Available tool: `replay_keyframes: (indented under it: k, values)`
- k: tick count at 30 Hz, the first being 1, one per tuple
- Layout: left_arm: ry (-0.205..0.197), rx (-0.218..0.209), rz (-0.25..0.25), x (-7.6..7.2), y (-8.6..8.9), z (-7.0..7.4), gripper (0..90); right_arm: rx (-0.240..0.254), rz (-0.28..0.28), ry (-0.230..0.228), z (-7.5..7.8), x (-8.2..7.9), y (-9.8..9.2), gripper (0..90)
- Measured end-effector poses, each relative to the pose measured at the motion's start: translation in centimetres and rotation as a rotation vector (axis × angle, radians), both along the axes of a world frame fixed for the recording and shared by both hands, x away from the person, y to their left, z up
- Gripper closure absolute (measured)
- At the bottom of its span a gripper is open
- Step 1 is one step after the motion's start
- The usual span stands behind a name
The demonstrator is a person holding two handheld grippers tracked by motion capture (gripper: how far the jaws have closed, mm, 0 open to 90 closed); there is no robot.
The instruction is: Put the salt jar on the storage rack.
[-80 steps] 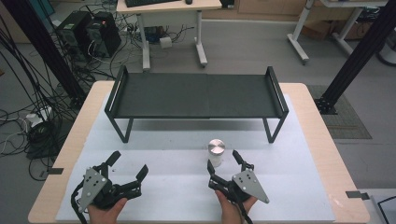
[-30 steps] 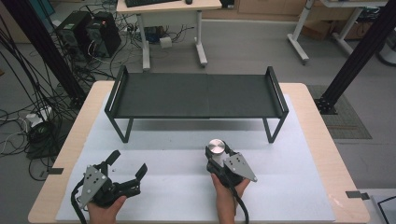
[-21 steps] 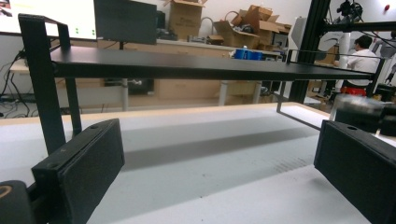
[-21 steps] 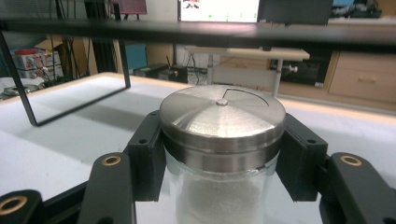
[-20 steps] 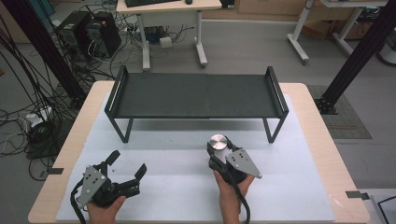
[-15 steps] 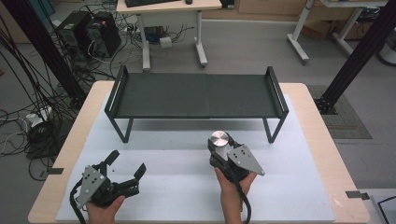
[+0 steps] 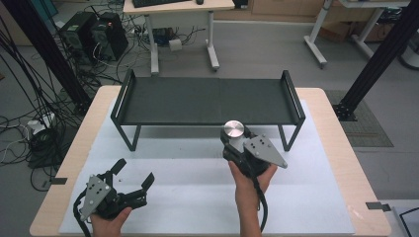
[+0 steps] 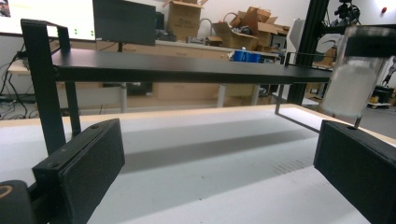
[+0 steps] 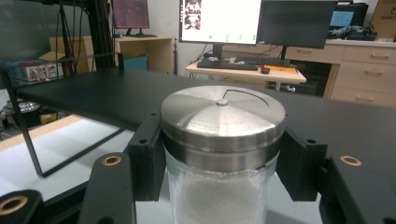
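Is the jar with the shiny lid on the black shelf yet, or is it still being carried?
Not yet. Done: the right claw is shut on the jar, its jaws on both sides just below the metal lid. In hand: the jar is up at shelf height, in front of the black shelf. Probably left: setting it on the shelf. The left claw is open and holds nothing.

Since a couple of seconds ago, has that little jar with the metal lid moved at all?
Yes. The jar, gripped by the right gripper, has been lifted and carried forward towards the black rack, its lid now level with the shelf's front edge.
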State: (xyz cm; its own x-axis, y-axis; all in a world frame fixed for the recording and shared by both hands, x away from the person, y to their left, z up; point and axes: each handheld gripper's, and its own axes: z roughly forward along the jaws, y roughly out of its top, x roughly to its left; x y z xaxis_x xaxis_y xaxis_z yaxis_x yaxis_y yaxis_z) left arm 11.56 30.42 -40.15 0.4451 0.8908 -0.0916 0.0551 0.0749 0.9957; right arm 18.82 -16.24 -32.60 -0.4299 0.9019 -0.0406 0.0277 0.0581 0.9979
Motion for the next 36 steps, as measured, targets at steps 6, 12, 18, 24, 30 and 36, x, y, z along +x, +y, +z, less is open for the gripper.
replay_keyframes:
  k: [6,12,18,24,30,36]
  values:
    - [0.000,0.000,-0.005,0.1,0.1,0.1,2.2,-0.008,-0.008,-0.010,1.7,1.0,0.3,42.6]
    - [-0.001,0.009,-0.018,0.2,0.1,0.4,2.2,0.008,-0.016,-0.020,3.2,2.3,0.5,42.6]
    - [-0.001,0.009,-0.024,0.3,0.2,0.6,2.3,0.007,-0.035,-0.023,4.6,3.6,0.7,42.6]
    - [0.004,0.012,-0.027,0.4,0.3,0.7,2.3,-0.004,-0.044,-0.017,5.6,4.9,1.1,42.6]
    - [0.008,0.016,-0.031,0.6,0.3,0.7,2.3,-0.003,-0.058,-0.013,6.2,6.2,1.5,42.6]
    - [0.012,0.015,-0.032,0.7,0.5,0.6,2.3,0.000,-0.084,-0.006,6.5,7.5,1.4,42.6]
